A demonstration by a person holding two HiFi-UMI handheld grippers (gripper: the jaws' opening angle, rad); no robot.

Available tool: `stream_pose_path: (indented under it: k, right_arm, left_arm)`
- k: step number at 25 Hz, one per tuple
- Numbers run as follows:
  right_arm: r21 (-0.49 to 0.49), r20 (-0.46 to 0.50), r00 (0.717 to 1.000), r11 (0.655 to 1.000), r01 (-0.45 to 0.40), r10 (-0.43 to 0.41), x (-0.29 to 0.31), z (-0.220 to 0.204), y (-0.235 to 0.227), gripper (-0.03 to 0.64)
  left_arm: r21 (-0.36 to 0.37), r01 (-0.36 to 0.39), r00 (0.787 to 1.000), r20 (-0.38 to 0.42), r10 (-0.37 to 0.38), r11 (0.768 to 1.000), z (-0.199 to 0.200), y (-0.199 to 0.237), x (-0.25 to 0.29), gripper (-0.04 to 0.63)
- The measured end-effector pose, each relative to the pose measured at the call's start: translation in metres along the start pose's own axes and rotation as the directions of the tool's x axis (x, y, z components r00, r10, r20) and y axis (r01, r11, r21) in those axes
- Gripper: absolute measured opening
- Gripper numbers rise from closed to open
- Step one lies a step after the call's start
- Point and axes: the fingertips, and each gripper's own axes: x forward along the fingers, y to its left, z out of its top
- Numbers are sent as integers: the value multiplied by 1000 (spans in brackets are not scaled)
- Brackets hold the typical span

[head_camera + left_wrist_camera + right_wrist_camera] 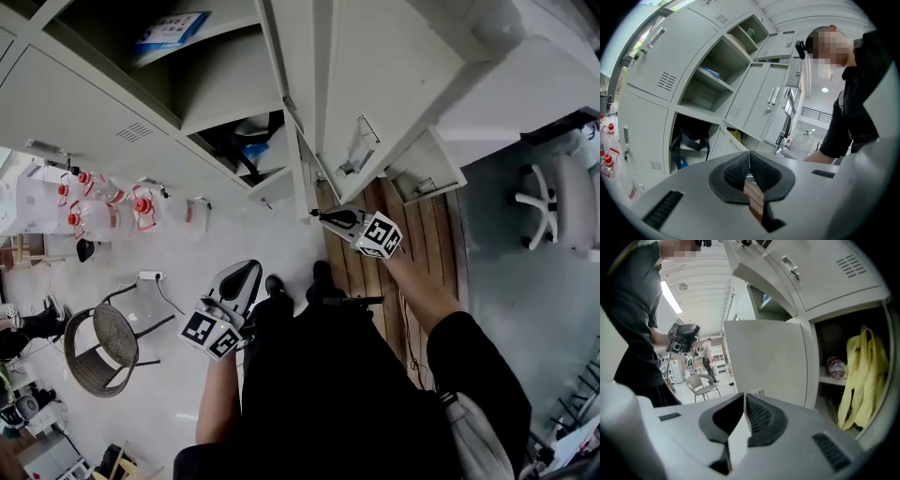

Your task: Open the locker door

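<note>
Presently right gripper [321, 215] is pinched closed on nothing near the open locker door [764, 362]; left gripper [246, 272] likewise closed, empty. Unheld, the door may swing back

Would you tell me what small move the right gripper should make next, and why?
Probably draw the right gripper back from the locker door: the door already stands open, baring the yellow cloth inside, and the jaws look shut on nothing.

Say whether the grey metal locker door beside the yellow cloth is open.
Open: the grey metal locker door stands swung outward, exposing the yellow cloth.
</note>
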Motion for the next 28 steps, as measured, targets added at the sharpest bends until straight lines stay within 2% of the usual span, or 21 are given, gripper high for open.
stream_pose_path:
  k: [6,11,20,24,28]
  right_arm:
    - [0,123,986,994,112,-111,-21,74,34,23]
    - [-15,241,952,980,198,-189,-31,147,70,18]
    - [-64,396,891,961,267,-221,-13,261,152,14]
    - [-94,449,864,950,298,-227,-8,296,190,12]
    - [-101,469,847,938,332,-249,-9,312,219,12]
  left_arm:
    - [12,69,996,61,-69,998,25,8,-15,17]
    - [38,140,985,95,-143,989,46,15,-33,17]
    - [134,249,954,136,-266,959,100,17,-79,17]
    - [216,283,941,128,-314,935,103,10,-106,17]
    - [229,312,930,124,-346,922,100,1,-124,17]
